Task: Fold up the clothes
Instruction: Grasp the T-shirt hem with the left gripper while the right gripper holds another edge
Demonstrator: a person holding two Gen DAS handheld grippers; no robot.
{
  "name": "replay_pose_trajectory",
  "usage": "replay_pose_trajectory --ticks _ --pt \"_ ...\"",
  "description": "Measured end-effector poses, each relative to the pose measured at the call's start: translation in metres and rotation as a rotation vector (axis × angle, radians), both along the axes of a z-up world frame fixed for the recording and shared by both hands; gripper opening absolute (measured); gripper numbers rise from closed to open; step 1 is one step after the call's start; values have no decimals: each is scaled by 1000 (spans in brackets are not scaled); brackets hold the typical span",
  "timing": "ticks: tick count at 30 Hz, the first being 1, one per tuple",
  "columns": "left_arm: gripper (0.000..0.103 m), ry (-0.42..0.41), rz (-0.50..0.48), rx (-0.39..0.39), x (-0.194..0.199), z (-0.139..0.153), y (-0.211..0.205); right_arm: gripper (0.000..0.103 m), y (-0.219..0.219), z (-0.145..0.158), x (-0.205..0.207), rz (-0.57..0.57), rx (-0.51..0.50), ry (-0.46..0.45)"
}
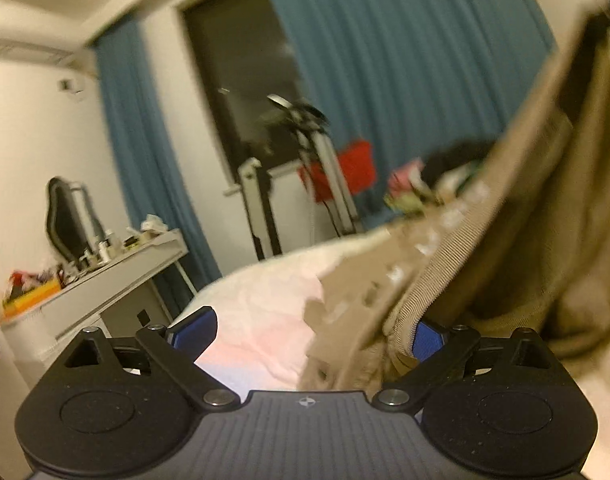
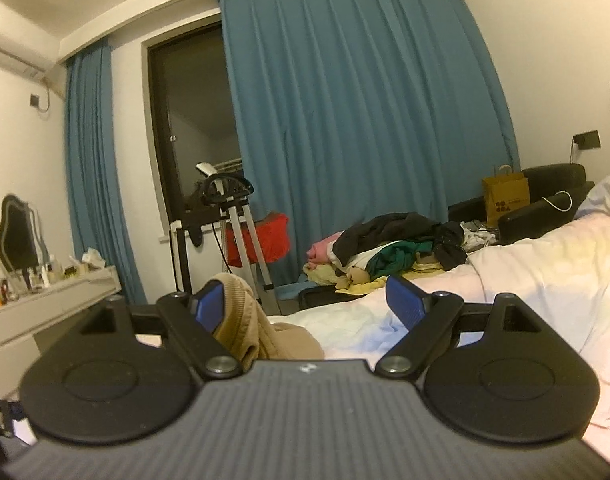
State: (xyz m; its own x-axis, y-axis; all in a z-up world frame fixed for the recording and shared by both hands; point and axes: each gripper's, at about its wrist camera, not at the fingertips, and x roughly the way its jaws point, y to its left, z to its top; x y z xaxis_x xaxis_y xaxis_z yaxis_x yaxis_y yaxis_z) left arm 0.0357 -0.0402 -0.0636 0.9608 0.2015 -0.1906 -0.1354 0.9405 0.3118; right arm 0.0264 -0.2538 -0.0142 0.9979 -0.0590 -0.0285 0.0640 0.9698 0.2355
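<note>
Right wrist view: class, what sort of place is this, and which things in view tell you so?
Most likely a bedroom in a home: a bed with pale bedding, a heap of unfolded clothes at its far side, and a dressing table with a mirror.

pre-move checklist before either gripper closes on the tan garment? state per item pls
1. Left gripper jaws open: ok.
2. Tan garment between left jaws: ok; ribbed edge lies against one pad, not clamped.
3. Right gripper jaws open: ok.
4. Garment between right jaws: ok; a fold sits by one pad, unclamped.
5. Bed sheet bare for laying it flat: ok.
6. Garment free of the clothes pile: cannot tell; left view is blurred.
</note>
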Motion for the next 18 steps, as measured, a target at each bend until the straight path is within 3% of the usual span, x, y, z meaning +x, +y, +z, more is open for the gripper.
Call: replay_pose_trajectory --ticks 5,7,12,16,18 --pt "98 -148 48 -154 -14 26 29 85 8 -2 5 20 -55 60" --pt "98 -164 66 -182 -16 32 36 85 11 -5 6 23 -61 73" --pt "98 -1 28 -186 -2 27 37 85 14 0 -1 40 -54 20" --pt "98 121 21 -54 6 7 18 85 16 -3 -1 50 -73 50" --pt "98 172 29 15 11 -3 10 85 17 -8 4 94 -81 133"
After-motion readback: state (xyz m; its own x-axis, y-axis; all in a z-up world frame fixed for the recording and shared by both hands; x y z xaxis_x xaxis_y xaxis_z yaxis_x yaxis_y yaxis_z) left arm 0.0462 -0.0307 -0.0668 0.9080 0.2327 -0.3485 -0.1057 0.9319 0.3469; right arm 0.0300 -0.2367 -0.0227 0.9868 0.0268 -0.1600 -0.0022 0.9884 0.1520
